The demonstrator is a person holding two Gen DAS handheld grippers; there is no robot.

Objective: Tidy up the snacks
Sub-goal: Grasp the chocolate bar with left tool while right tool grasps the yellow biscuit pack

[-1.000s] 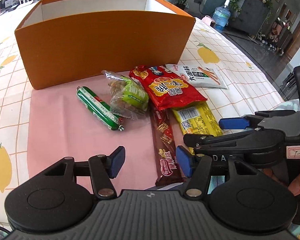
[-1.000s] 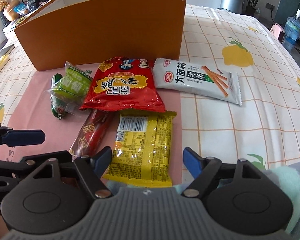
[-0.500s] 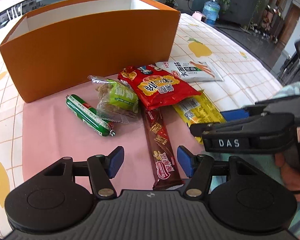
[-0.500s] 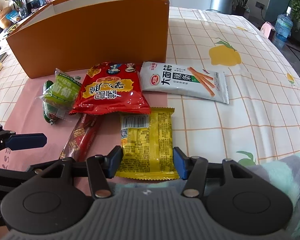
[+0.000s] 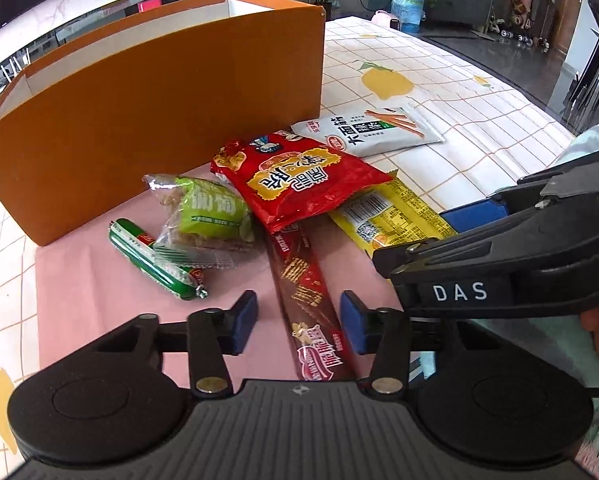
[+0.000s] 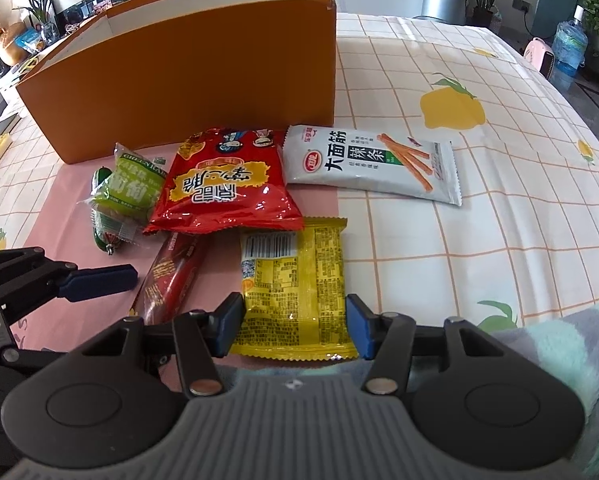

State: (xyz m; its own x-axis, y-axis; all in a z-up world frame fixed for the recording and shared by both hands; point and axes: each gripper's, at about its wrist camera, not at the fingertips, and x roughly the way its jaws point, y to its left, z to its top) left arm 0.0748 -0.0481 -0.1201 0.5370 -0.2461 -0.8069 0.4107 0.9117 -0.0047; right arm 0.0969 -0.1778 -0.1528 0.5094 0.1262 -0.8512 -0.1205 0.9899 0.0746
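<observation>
Several snacks lie on a pink mat (image 5: 91,300) in front of an orange box (image 5: 159,120). My left gripper (image 5: 299,320) straddles the near end of a brown bar (image 5: 303,280). Its jaws are closing, and a gap still shows beside the left pad. In the right wrist view my right gripper (image 6: 295,322) is shut on a yellow packet (image 6: 295,280), with a pad against each long edge. A red bag (image 6: 223,188) overlaps the far ends of the bar and the packet. Beside them lie a green packet (image 5: 211,212), a green sausage (image 5: 147,260) and a white packet (image 6: 371,164).
The orange box (image 6: 179,80) stands open-topped right behind the snacks. A lemon-print checked tablecloth (image 6: 499,240) stretches to the right. A pale teal sleeve (image 6: 559,340) sits by my right gripper. The two grippers are close side by side, with a left finger (image 6: 99,280) next to the bar.
Both pairs of jaws have narrowed: the left around the brown bar, the right onto the yellow packet. The left gripper has shifted and rolled a little, and the box now looks tilted.
</observation>
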